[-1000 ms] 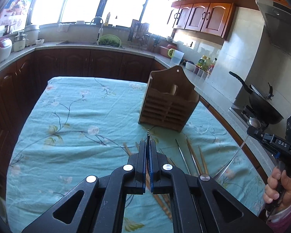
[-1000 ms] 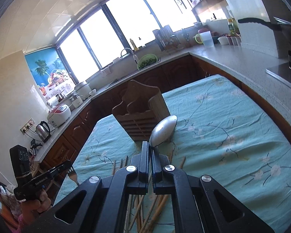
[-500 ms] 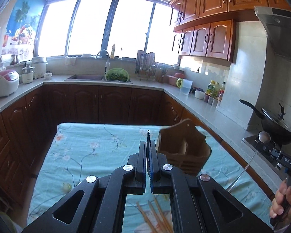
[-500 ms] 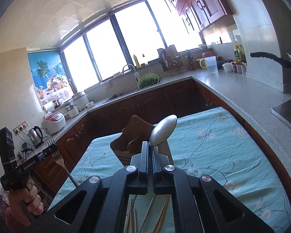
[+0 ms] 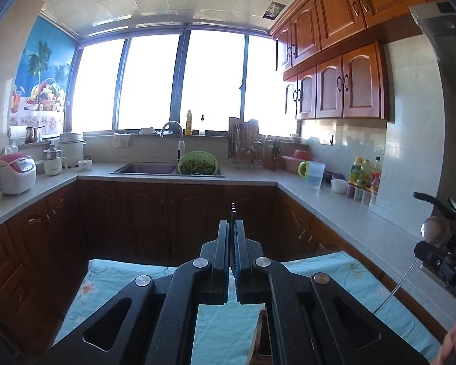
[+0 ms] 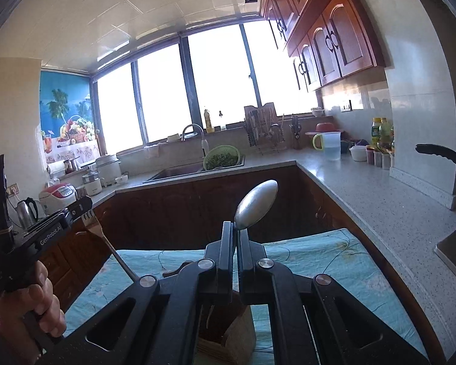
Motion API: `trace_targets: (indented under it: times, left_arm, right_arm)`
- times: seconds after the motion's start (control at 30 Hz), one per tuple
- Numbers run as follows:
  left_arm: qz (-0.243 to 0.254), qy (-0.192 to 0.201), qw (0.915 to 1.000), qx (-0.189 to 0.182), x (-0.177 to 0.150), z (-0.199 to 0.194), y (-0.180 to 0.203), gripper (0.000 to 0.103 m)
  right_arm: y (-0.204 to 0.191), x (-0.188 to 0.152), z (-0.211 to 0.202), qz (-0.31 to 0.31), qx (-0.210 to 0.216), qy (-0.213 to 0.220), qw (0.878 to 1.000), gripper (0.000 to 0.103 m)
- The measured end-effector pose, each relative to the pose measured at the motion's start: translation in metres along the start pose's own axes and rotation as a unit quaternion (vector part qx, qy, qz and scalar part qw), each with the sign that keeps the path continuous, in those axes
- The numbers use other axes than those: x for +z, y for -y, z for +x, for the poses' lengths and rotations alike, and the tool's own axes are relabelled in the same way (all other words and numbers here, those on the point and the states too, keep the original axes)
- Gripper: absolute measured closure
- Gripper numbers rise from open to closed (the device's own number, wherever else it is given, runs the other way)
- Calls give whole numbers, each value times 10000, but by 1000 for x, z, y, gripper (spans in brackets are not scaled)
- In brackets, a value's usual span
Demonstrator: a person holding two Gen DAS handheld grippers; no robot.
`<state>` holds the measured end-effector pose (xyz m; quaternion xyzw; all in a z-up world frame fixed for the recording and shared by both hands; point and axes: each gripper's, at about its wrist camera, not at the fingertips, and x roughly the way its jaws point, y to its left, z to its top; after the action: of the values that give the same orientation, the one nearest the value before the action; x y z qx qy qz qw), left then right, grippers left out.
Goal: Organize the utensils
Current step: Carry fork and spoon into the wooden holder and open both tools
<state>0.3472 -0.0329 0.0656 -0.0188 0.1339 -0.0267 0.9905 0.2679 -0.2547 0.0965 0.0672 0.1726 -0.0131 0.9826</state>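
Neither utensil is stowed yet; the right gripper (image 6: 236, 237) has its jaws clenched on a spoon (image 6: 256, 204), the left gripper (image 5: 231, 228) on a fork (image 6: 95, 228); both ride high above the holder (image 6: 234, 334) on the bench (image 6: 304, 252).

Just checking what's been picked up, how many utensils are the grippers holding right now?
2. A spoon is clamped in the right gripper; a fork is clamped in the left gripper. More utensils may lie hidden below the grippers.
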Motion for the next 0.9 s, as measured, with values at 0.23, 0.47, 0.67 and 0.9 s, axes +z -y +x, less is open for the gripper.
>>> trace_targets:
  times: [0.23,0.47,0.67,0.9]
  left_arm:
    - [177,-549,9983,-47,-53,45,31,102]
    - [261,-895,9954,-200,-85,45,46,101]
    - [149,-977,9944,-362,-51,46,21,101]
    - [97,-1153,9924,-414,-25,74,0,96]
  right_arm:
    - [-3,-43,44,-190,-62,-521,9984,101]
    - [4,-66,59,-234,-73,-800,9965,101]
    - [8,-59,59,-139,-11,-852,9963,101]
    - [12,-56,60,9,55,-900,9959,96]
